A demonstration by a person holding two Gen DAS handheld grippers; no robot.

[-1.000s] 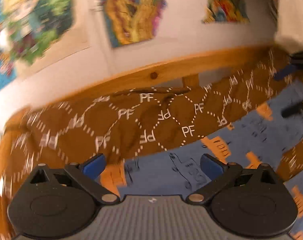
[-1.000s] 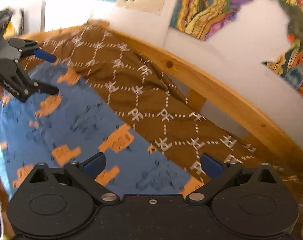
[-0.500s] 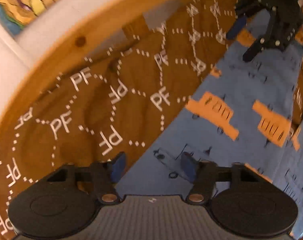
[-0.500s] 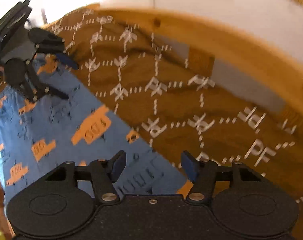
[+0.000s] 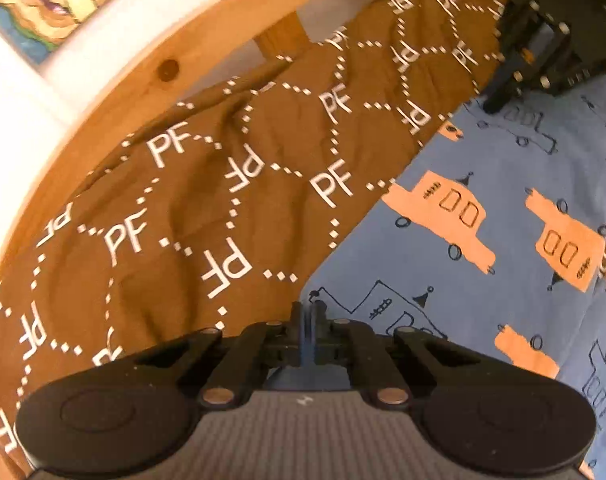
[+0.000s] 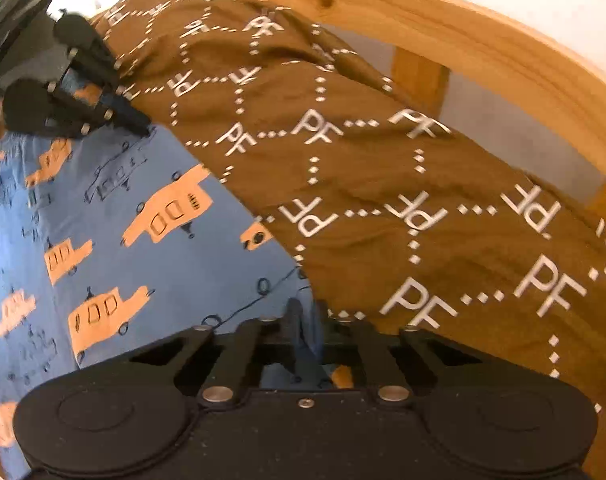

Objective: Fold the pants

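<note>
Blue pants printed with orange cars lie flat on a brown bedspread. In the left wrist view my left gripper is shut on the pants' edge where blue meets brown. My right gripper appears at the top right, its tips down on the same edge farther along. The right wrist view shows the pants on the left and my right gripper shut, with blue cloth pinched between its fingers. The left gripper shows at the upper left, closed at the pants' far corner.
The brown bedspread with white "PF" letters is wrinkled beside the pants. A curved wooden bed rail runs behind it against a white wall. A colourful poster hangs above.
Both grippers have dropped from above the bed onto the pants' edge and gone from wide open to shut on the cloth. The wall posters have mostly left the views.
</note>
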